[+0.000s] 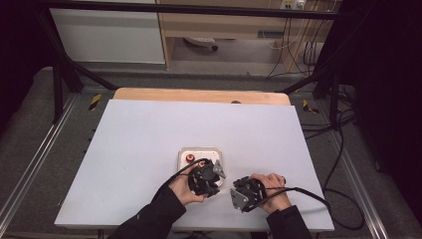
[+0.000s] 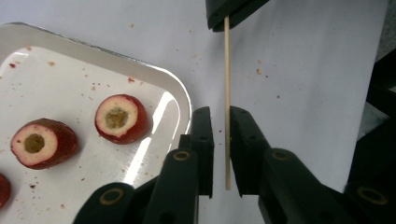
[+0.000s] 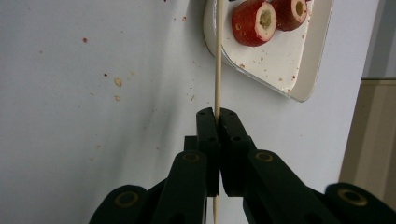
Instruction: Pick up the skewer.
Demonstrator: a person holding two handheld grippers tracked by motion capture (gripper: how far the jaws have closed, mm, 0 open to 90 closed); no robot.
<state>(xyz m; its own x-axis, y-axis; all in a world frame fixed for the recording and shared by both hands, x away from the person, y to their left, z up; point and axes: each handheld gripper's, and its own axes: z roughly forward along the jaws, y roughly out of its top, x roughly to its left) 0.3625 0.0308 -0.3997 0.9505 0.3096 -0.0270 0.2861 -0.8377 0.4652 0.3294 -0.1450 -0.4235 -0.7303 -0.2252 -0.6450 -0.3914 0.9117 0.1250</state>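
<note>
White counter (image 1: 149, 149) takes up most of the room's middle, set inside a black frame, with shelving and loose cables behind it. Near the front edge sits a small white tray (image 1: 219, 152) holding cored red fruits (image 2: 119, 117), 2 of them plain in the left gripper view and a 3rd cut off at the picture's edge; red crumbs are scattered over tray and counter.

Both of the person's hands are low at the front, just beside the tray. The right claw (image 3: 217, 112) is clamped tight on a thin wooden skewer (image 3: 217, 60), whose free length runs forward past the tray's corner. In the left gripper view the same skewer (image 2: 227, 93) passes between the jaws of the left claw (image 2: 221, 114), which stand a little apart; I see a sliver of light on either side of the stick, so it is not gripped there. The skewer is carried in the air between the 2 claws, bare, with no fruit on it yet.

My reading is that the stick is being handed or steadied between the 2 grippers before any threading starts. Next, I'd judge, the left claw either pinches in on the stick or drops away to pick a fruit from the tray, and then the cored hole has to be lined up squarely with the tip.
</note>
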